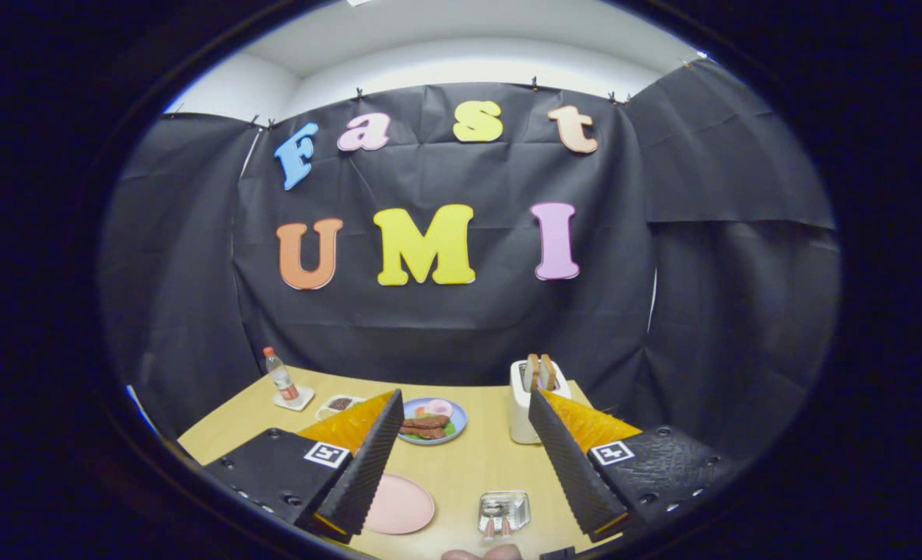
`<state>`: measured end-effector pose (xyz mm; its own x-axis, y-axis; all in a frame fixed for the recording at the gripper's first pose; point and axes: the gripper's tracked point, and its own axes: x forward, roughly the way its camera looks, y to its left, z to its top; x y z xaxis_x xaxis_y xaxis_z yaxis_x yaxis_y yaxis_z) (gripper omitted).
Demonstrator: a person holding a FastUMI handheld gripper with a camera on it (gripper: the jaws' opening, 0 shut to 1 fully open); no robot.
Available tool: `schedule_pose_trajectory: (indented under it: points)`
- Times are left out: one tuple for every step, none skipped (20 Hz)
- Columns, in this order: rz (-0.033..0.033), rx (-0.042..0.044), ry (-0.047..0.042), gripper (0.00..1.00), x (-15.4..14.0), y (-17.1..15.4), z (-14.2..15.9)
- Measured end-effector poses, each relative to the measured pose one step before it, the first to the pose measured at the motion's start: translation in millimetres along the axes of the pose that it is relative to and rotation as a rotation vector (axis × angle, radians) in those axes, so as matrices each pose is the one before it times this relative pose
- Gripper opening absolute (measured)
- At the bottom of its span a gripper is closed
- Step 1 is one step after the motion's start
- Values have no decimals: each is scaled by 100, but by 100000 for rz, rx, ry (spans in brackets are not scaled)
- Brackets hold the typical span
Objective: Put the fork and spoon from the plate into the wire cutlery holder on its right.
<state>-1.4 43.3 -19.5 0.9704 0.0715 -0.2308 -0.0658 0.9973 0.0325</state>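
Gripper (461,459) sits high above the wooden table (476,459), fingers spread wide, nothing held.

Pink plate (400,504) lies below and between the fingers, tucked against the left finger, which hides part of it. The part I can see is bare. Wire cutlery holder (503,511) is just right of the plate, nearer the right finger. Handle ends seem to stick out of its near side, so fork and spoon may already be in it; too small to be sure.

Beyond the fingertips: a blue plate of food (432,420), a white toaster (531,404) with bread slices next to the right fingertip, a small dish (339,404) and a bottle (280,375) past the left finger.

My read: either task done or a check pass. Advice for the step: tilt down to clear the occlusion on the pink plate before committing. If cutlery is there, come in low, narrow the fingers across a handle, lift, drop handle-up into the holder.
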Motion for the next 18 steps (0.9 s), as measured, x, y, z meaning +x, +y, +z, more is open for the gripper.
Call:
schedule_pose_trajectory:
  points:
    - [277, -142, 178, 96, -282, 310, -214]
    - [-658, -712, 92, 96, -94, -214, -167]
    - [-563, -153, 658, 96, -63, -53, -195]
    - [82, 416, 629, 96, -37, 114, -208]
    - [-185, 234, -175, 96, -161, 107, 85]
    - [-484, -144, -514, 96, 21, -153, 227]
    - [-507, -66, -1026, 97, -109, -105, 298]
    - [-221, -78, -631, 97, -94, 0, 136]
    - [-199, -50, -57, 96, -24, 78, 40]
    - [48, -117, -8, 96, -28, 75, -40]
    - [-361, 53, -610, 96, -73, -29, 131]
    - [-200, 23, -249, 96, 26, -108, 122]
    - [-147, -12, -577, 96, -83, 57, 110]
    - [-403, -274, -538, 96, 5, -64, 47]
    - [-433, -846, -518, 96, 42, -59, 94]
    - [-308, -579, -620, 96, -71, -74, 137]
    - [-241, -472, -715, 96, -40, 6, 280]
    - [-262, -19, -1067, 96, 57, 43, 372]
